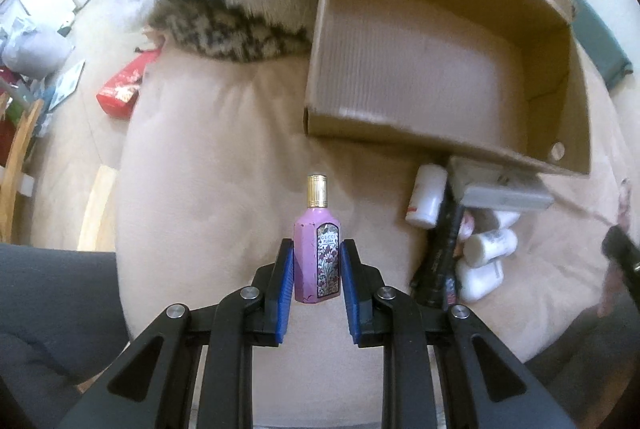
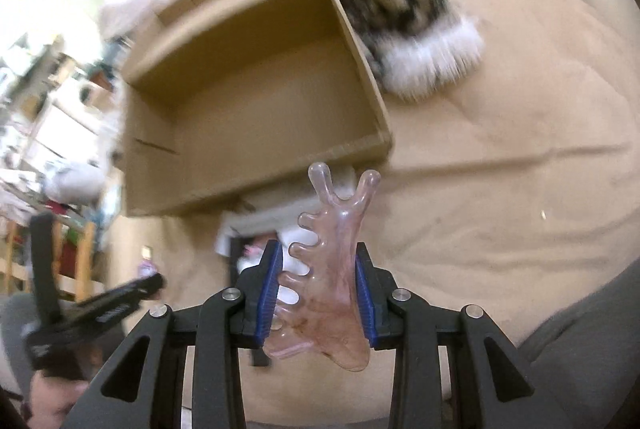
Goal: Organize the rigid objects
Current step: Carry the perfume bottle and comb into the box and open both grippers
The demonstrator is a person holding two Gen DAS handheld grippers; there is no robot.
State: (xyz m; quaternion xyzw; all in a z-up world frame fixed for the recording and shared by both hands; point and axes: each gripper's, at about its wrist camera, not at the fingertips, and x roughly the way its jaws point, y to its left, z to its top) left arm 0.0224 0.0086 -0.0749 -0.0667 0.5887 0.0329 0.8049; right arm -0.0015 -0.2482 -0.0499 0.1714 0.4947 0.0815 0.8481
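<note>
The right gripper [image 2: 318, 265] has its blue-padded jaws closed on a translucent pink comb-shaped tool [image 2: 324, 269], which points away from the camera with its forked tip up and its rounded teeth along the left edge. Beyond the tip stands an open cardboard box [image 2: 256, 101] on a beige bed cover [image 2: 500, 169], with a spotted fur-trimmed item [image 2: 404, 41] against the box's right wall. At lower left the other gripper [image 2: 92, 309] shows, blurred.
</note>
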